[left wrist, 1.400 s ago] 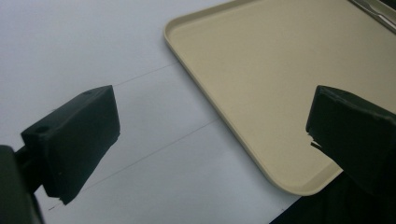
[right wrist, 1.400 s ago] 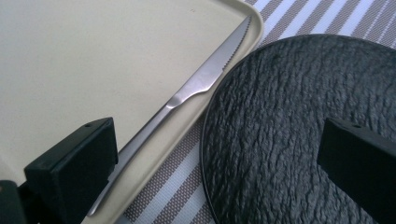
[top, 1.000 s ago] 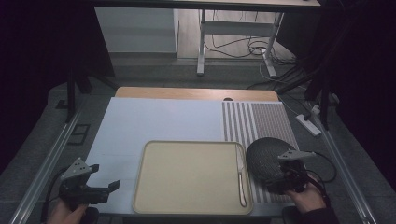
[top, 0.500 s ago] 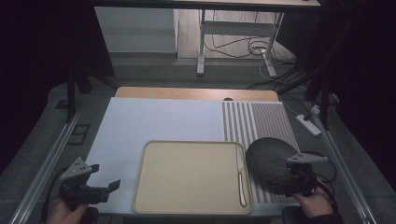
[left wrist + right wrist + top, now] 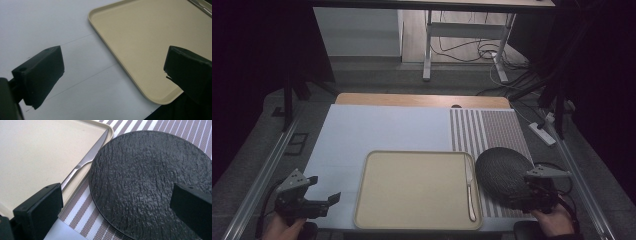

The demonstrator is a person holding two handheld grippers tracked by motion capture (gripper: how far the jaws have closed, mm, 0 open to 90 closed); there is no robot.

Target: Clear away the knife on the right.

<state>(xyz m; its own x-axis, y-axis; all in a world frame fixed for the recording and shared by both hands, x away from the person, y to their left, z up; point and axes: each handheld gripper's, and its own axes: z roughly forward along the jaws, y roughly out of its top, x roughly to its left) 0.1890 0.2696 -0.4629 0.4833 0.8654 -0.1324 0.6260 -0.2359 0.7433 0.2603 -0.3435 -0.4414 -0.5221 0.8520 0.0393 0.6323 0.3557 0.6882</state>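
A pale blue rectangular mat (image 5: 377, 135) was laid over the tabletop, with a brown-and-white striped woven placemat (image 5: 492, 131) along its right edge. A large cream rectangular plastic tray (image 5: 414, 187) was placed at the middle of the near edge. A round black plate with a rough, slate-like surface (image 5: 503, 172) was set on the striped placemat near the near right corner, just beside the tray's right rim. A slim steel table knife (image 5: 470, 192) was laid inside the tray along that right rim, its blade pointing toward the far edge.

The right gripper (image 5: 532, 200) was held over the plate's near edge, its jaws apart, one over the plate and one toward the tray. The left gripper (image 5: 326, 202) was held low near the near left corner, jaws likewise apart and empty, beside the tray's left rim.

The step in hand was judged to be a grasp of the plate. For a sound grasp, one jaw should be slid under the thin rim and the other closed from above, since the plate lay flat.
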